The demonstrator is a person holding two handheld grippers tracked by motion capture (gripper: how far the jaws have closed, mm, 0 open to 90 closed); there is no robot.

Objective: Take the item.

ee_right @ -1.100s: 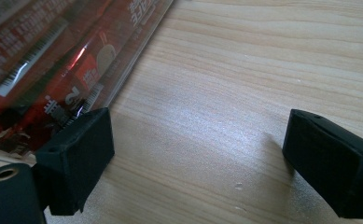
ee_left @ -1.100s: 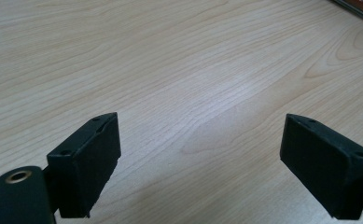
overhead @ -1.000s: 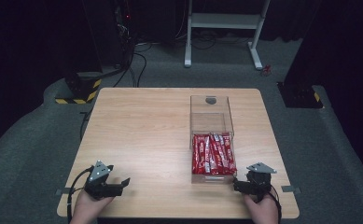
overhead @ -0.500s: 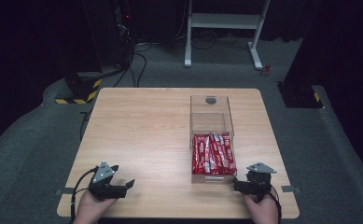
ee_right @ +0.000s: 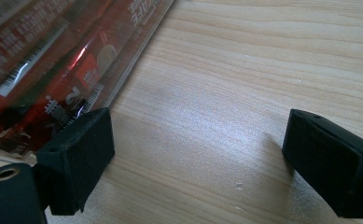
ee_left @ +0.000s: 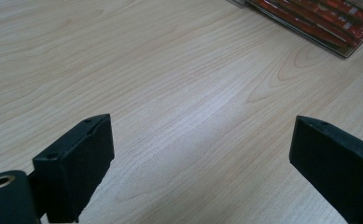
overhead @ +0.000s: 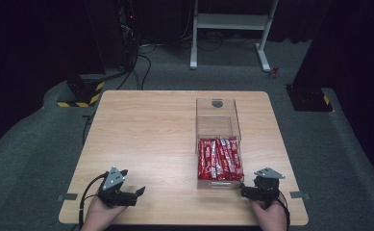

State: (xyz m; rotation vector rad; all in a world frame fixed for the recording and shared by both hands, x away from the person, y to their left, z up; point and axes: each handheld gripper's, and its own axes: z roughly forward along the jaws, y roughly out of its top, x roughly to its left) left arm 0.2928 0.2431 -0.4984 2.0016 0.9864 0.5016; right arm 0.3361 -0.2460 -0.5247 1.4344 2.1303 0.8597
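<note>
The left gripper (overhead: 139, 191) is turning toward the clear box (overhead: 218, 126) of red snack packets (overhead: 218, 159), its empty jaws having just been opening wide, while the right gripper (overhead: 243, 190) is staying beside the box's near corner, jaws wide and empty.

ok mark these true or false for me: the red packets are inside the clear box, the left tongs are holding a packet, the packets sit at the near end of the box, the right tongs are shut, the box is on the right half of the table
1. The red packets lie inside the clear box. True.
2. The left tongs hold a packet. False: the jaws have just been opening and stand wide apart over bare table, with nothing between them.
3. The packets fill the end of the box nearest the person. True; the far end is bare.
4. The right tongs are shut. False: in the right gripper view the jaws stand wide apart, with bare wood between them, beside the box's corner.
5. The box stands on the right half of the table. True.
</note>
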